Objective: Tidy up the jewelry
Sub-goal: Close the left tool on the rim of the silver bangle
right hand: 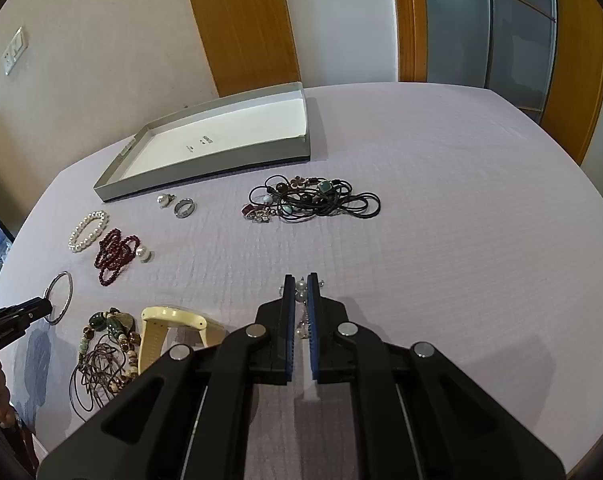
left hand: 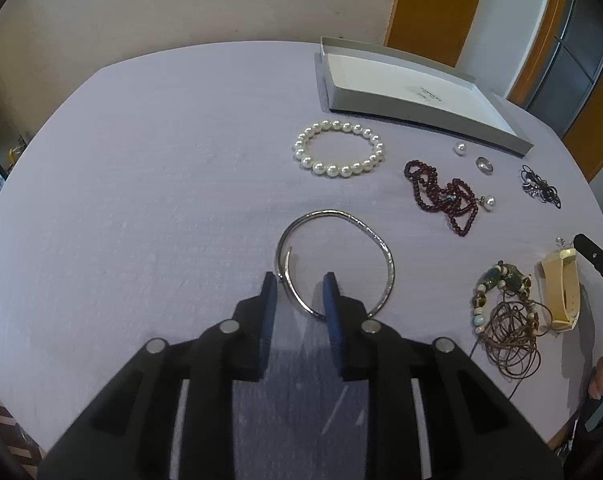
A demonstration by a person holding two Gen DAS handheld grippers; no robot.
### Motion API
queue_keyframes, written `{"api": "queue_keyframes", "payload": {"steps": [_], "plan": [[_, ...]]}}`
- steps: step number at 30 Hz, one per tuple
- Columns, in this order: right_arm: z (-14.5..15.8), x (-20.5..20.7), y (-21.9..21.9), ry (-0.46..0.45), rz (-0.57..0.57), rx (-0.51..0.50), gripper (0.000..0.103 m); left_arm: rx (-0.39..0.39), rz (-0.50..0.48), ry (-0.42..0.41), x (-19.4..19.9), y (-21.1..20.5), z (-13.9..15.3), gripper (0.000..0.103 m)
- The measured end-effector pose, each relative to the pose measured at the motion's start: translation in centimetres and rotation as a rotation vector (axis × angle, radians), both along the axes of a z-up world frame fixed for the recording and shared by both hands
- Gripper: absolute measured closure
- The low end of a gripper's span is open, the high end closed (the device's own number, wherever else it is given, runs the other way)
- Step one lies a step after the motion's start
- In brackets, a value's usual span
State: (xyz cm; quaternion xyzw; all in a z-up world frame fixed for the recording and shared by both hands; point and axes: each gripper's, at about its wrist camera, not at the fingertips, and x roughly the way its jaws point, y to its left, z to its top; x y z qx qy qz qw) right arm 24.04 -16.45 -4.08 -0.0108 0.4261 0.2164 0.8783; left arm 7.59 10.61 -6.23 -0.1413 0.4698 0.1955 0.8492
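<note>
On the lavender-covered bench [left hand: 141,184], the jewelry is lying loose in front of a shallow grey box [left hand: 417,120] that is sitting at the far edge, white inside, nothing in it. Left tongs [left hand: 299,280] are sitting partly open over the near arc of the silver bangle [left hand: 385,256]; the wire is running between the blue pads [left hand: 331,300], gap on both sides, so nothing is being gripped. Beyond the bangle, the pearl bracelet [left hand: 339,148] is lying flat, well apart from it. To its right, the dark red bead strand [left hand: 441,196] is lying bunched, with a pearl earring [left hand: 489,201] touching its right end. Near the box edge, a loose pearl stud [left hand: 459,148] and a silver ring [left hand: 484,165] are sitting side by side, apart. A black cord tangle with charms [right hand: 313,200] is lying further right. Near the front edge, a green-stone bead necklace on brown cord [left hand: 505,304] is lying piled just beside a cream watch strap [left hand: 561,292]. Right tongs [right hand: 300,280] are nearly closed, narrow slot between the pads; a small pearl-drop earring piece [right hand: 300,288] is sitting in that slot at the tips. Cannot tell whether the pads are actually pinching it or just straddling it.
</note>
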Motion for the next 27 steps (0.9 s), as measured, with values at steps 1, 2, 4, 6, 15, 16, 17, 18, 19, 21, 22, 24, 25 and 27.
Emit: {"api": "queue_keyframes", "payload": {"steps": [1, 2, 4, 6, 15, 16, 17, 18, 19, 21, 22, 24, 25, 27], "plan": [[0.0, 0.0, 0.0, 0.0, 0.001, 0.0, 0.097, 0.004, 0.002, 0.005, 0.0, -0.1, 0.0, 0.082], [0.0, -0.1, 0.1, 0.0, 0.002, 0.001, 0.097, 0.004, 0.0, 0.008, 0.0, -0.2, 0.0, 0.082], [0.1, -0.1, 0.1, -0.001, 0.001, 0.002, 0.097, 0.012, -0.004, 0.014, 0.1, -0.4, 0.0, 0.083], [0.1, -0.2, 0.1, -0.002, 0.001, 0.002, 0.097, 0.039, -0.004, 0.028, 0.1, -0.9, 0.0, 0.084], [0.9, -0.3, -0.2, -0.011, 0.001, 0.012, 0.097, 0.008, 0.004, 0.014, 0.0, -1.3, -0.1, 0.099], [1.0, -0.3, -0.2, -0.012, 0.001, 0.013, 0.097, -0.006, 0.005, 0.009, -0.1, -1.1, 0.0, 0.099], [1.1, -0.3, -0.3, -0.013, 0.001, 0.013, 0.097, -0.019, 0.003, 0.005, -0.1, -1.0, 0.0, 0.099], [1.1, -0.3, -0.3, -0.013, 0.001, 0.015, 0.097, -0.029, 0.003, 0.001, -0.1, -0.9, 0.0, 0.099], [1.2, -0.3, -0.3, -0.014, 0.002, 0.016, 0.097, -0.029, 0.002, -0.003, -0.1, -0.9, 0.1, 0.099], [1.4, -0.3, -0.3, -0.016, 0.003, 0.019, 0.097, -0.025, 0.001, -0.011, -0.1, -1.0, 0.3, 0.099], [1.5, -0.3, -0.3, -0.018, 0.005, 0.02, 0.097, -0.022, 0.001, -0.014, -0.1, -1.0, 0.5, 0.099], [1.7, -0.3, -0.2, -0.022, 0.007, 0.022, 0.097, -0.015, -0.006, -0.023, 0.0, -1.2, 0.9, 0.099], [1.8, -0.3, -0.2, -0.024, 0.008, 0.024, 0.097, -0.013, -0.007, -0.026, 0.0, -1.2, 1.1, 0.099], [2.2, -0.3, -0.1, -0.031, 0.013, 0.028, 0.097, -0.006, -0.012, -0.036, 0.2, -1.2, 1.6, 0.099]]}}
